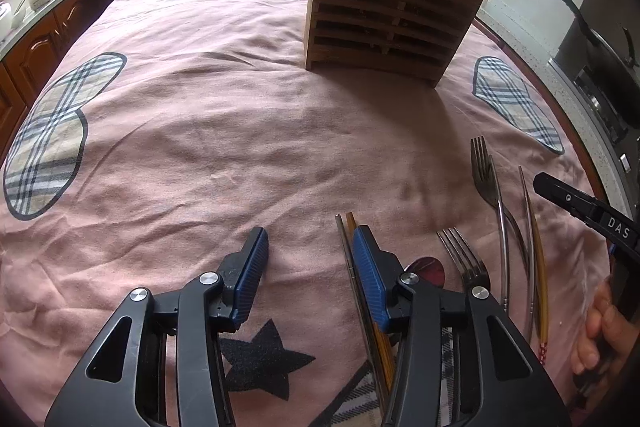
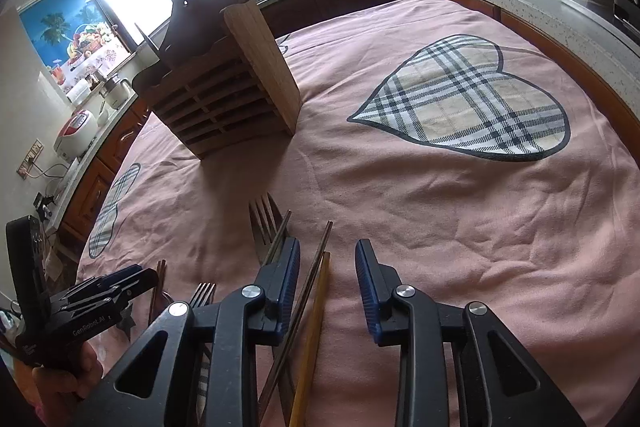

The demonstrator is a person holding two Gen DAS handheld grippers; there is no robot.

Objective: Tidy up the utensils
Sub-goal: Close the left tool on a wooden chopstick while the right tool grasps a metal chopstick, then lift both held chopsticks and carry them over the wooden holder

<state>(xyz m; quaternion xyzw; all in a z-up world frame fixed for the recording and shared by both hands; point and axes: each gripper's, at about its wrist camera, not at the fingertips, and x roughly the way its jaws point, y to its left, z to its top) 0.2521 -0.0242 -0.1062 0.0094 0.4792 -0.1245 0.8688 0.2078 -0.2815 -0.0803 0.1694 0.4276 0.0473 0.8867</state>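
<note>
ribbed blue left claw [image 1: 308, 247] and right claw [image 2: 328, 259] apart over chopsticks [image 2: 316, 291], wrinkled pink cloth [image 1: 200, 131]

Each fisheye camera rides on its own gripper, looking forward and steeply down along two black, blue-padded fingers [image 1: 256, 259] [image 2: 368, 275], close above the pink cloth with plaid hearts [image 1: 200, 131] [image 2: 480, 207]. Both face the slatted wooden utensil holder [image 1: 384, 23] [image 2: 224, 99], the left view from its left, the right view from its right. They share the holder and the metal forks and chopsticks [image 1: 486, 179] [image 2: 266, 227] lying between them.
</note>
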